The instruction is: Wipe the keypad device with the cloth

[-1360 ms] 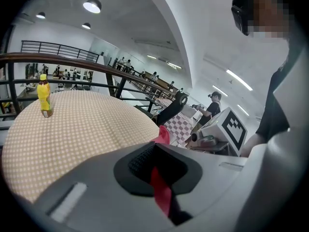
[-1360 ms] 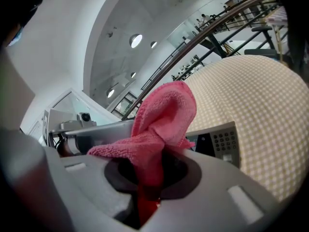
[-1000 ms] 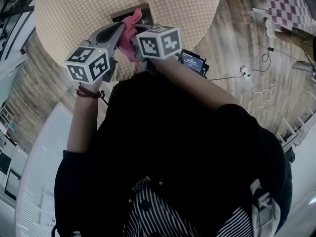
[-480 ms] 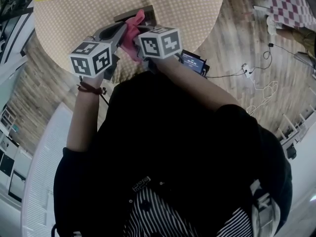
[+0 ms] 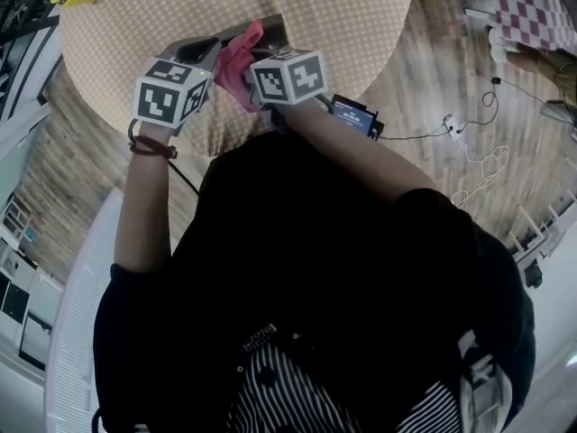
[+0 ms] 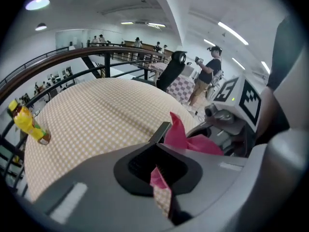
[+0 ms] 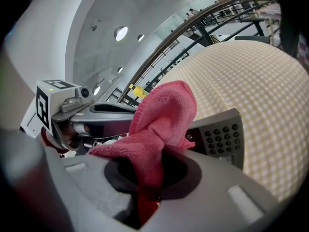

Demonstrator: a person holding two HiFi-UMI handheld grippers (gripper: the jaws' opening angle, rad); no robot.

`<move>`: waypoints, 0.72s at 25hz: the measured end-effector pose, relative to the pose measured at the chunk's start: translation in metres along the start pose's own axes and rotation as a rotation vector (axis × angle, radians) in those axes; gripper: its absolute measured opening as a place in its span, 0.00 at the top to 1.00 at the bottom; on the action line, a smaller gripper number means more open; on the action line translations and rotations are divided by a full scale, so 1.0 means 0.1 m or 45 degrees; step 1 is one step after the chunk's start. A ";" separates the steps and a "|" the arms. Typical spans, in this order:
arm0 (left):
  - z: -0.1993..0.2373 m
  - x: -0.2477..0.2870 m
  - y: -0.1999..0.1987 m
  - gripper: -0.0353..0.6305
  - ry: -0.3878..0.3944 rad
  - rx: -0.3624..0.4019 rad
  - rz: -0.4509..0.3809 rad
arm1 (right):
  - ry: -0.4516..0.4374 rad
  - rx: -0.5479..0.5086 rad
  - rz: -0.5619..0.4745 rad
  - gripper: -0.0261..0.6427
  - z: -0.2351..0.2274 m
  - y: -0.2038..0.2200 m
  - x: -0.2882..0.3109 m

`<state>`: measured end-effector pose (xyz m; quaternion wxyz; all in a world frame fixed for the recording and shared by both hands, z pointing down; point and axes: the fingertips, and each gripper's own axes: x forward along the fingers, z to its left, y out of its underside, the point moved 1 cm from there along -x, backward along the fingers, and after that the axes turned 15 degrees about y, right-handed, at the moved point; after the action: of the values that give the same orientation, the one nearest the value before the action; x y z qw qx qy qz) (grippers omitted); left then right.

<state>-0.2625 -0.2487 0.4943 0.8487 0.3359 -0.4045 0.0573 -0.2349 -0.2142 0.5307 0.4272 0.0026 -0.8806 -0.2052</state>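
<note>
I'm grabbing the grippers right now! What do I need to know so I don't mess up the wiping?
Left gripper: jaws nearly together, only a thin slit between them, and nothing I can see gripped. Its tip is by a corner of the grey keypad device.
Right gripper: shut on the bunched pink cloth.
The keypad device lies on the round table with the checked beige cover. The cloth hides one end of it, and the number keys at the other end are bare.
Done: cloth gripped and brought to the device. How much is already wiped can't be told.
Left: probably sweep the cloth across the bare keys.
</note>
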 end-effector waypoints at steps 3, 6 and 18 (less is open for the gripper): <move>0.07 0.09 0.10 0.94 0.014 0.069 0.163 | 0.007 0.000 0.018 0.86 -0.03 0.03 0.05; 0.10 0.23 0.19 0.94 0.054 0.131 0.315 | 0.036 -0.002 0.043 0.86 -0.09 0.06 0.09; 0.24 0.49 0.30 0.94 -0.006 0.313 0.558 | 0.070 -0.018 0.134 0.86 -0.17 0.22 0.33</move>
<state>-0.2566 -0.2494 0.5560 0.7677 0.3411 -0.4596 0.2882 -0.2390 -0.2064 0.5727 0.4613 -0.0410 -0.8660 -0.1885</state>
